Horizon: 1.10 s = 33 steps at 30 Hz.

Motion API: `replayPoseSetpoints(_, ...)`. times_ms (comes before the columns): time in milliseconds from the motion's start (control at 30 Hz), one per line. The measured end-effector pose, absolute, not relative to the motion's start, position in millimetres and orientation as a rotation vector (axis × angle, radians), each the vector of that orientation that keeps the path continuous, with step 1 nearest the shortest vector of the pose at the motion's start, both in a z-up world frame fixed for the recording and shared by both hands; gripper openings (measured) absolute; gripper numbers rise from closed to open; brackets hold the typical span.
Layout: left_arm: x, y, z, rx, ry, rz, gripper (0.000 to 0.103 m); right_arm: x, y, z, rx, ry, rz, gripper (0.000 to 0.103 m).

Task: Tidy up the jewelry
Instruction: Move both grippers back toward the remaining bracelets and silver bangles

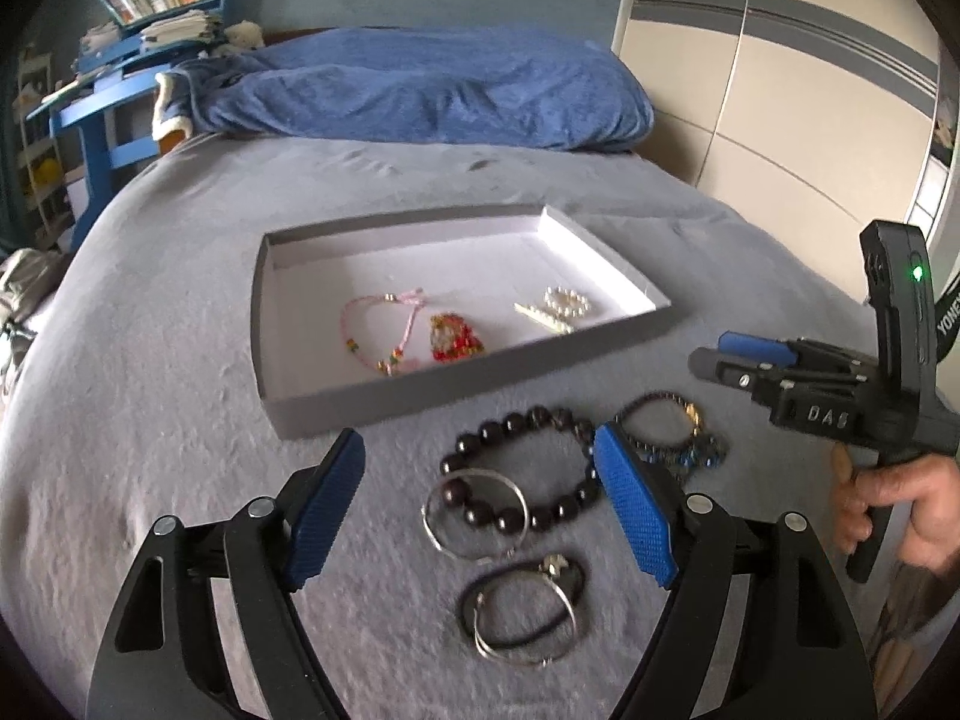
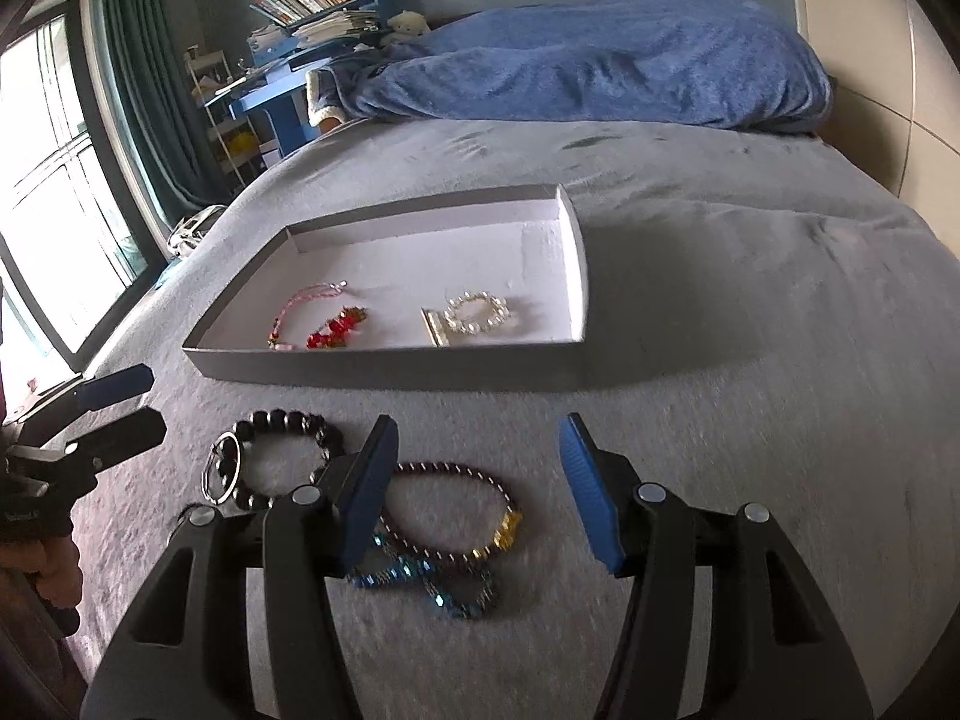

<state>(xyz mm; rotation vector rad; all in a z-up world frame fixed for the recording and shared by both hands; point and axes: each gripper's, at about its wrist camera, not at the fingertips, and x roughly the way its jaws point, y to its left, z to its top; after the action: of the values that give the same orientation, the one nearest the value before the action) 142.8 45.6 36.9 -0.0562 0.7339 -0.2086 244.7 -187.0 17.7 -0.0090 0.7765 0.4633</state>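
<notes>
left gripper (image 1: 480, 462): black-framed, blue-padded jaws are held wide apart over the grey bedcover, nothing gripped; the dark bead bracelet is framed between them but not touched
right gripper (image 2: 478, 450): blue-padded jaws are held partly apart, empty, above the purple bead bracelet; no pad is seen pressing on anything
dark round-bead bracelet (image 1: 528, 468): laid on the bedcover, just in front of the tray's near wall; judged fairly heavy for its kind, with smooth hard beads likely to roll under a pad; best pinched across one side of the loop, between pads, not on a single bead
thin silver wire bangle (image 1: 477, 507): laid overlapping the dark bracelet's near edge; judged stiff, light and slippery; a lift of the bracelet could drag it along
black cord loop with silver ring and charm (image 1: 522, 612): nearest the left gripper; cord judged soft and limp, ring stiff
purple small-bead bracelet with gold charm (image 2: 456, 516): laid over the blue faceted-bead strand (image 2: 420, 582); both judged light and floppy, apt to tangle and come up together; a hold away from the overlap is advised
shallow grey cardboard tray with white floor (image 1: 336, 405): set further up the bed; a pink cord bracelet (image 1: 378, 324), a red ornament (image 1: 453, 339), a pearl bracelet (image 1: 567, 300) and a pale clip (image 1: 543, 318) are already inside
grey plush bedcover (image 1: 150, 420): soft, yielding under pressed pads, so thin pieces may sink in
</notes>
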Motion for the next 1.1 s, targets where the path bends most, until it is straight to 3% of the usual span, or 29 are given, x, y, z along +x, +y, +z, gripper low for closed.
replayPoseSetpoints(533, 98.6, 21.4, -3.4, 0.04, 0.844, -0.273, 0.076, 221.0, -225.6, 1.9, 0.028, 0.821, 0.418, 0.056)
replayPoseSetpoints(700, 96.8, 30.8, -11.7, 0.02, 0.878, -0.228, 0.062, 215.1, -227.7, -4.4, 0.024, 0.837, 0.416, 0.056)
replayPoseSetpoints(933, 93.5, 28.4, -12.9, 0.034, 0.888, -0.243, 0.059, 210.0, -226.9, -6.0, 0.025, 0.838, 0.42, 0.056)
replayPoseSetpoints(1100, 91.4, 31.5, -13.7, 0.026, 0.892, -0.243, 0.046, 209.4, -226.0, -5.8, 0.03, 0.838, 0.423, 0.056)
